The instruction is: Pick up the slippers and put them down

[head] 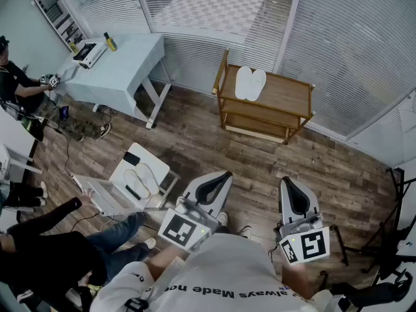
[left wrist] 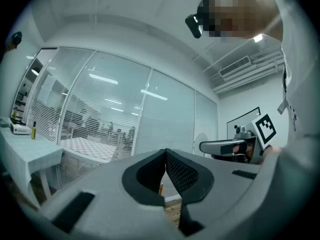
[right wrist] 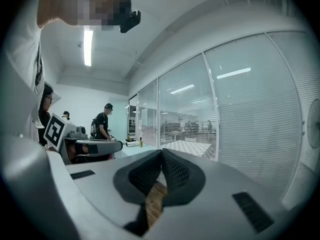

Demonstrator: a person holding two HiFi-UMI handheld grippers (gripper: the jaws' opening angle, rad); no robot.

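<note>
Both pairs closed tight and empty, left tongs (head: 223, 175) and right tongs (head: 288, 182), with slippers (head: 250, 83) well ahead of them on the counter (head: 286, 96); best to walk up, open wide before reaching, then pinch both slippers together at the heel edge.

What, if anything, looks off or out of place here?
Nothing stands out. The white slippers lie side by side, flat, on top of the wooden rack. A second pair lies on the white stand at lower left. The left gripper and the right gripper are shut and empty.
</note>
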